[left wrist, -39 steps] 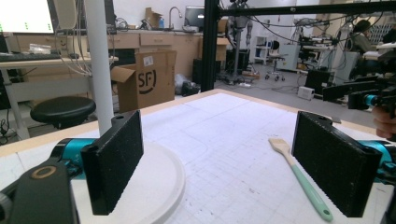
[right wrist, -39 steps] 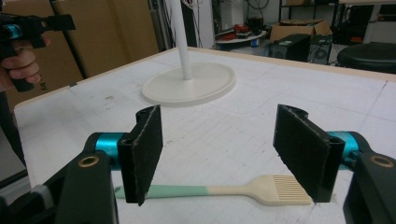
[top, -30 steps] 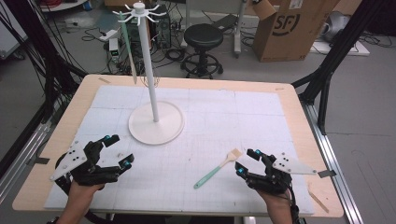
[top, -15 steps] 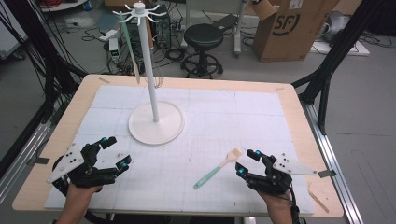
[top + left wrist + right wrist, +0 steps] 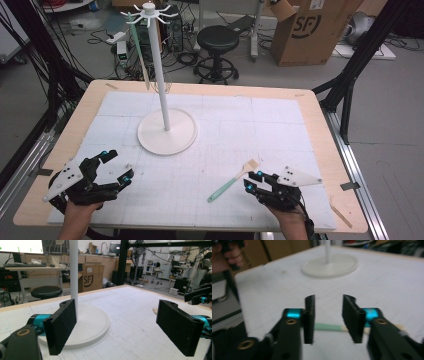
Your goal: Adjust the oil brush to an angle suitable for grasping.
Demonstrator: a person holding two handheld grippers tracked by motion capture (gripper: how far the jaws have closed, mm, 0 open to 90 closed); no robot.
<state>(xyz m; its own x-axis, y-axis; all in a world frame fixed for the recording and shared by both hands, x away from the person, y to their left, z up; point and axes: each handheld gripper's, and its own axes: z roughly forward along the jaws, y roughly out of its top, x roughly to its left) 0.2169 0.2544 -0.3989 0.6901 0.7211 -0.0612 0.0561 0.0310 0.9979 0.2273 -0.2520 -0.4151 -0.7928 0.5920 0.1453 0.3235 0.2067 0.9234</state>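
A spatula with a mint-green handle and a wooden blade lies flat on the white mat, near the front right. My right gripper sits just right of its handle, jaws partly open and holding nothing. In the right gripper view my gripper hovers over the green handle, which crosses below the gap. My left gripper rests at the front left, jaws wide open and empty. Its own view looks at the white stand. A second green-handled utensil hangs from the stand's top hooks.
The white hook stand rises from a round base left of the mat's centre. The table has a wooden border around the mat. Behind it are a stool, a cardboard box and cables.
The left gripper has shifted slightly at the front left. The right gripper has stayed beside the spatula with little movement.
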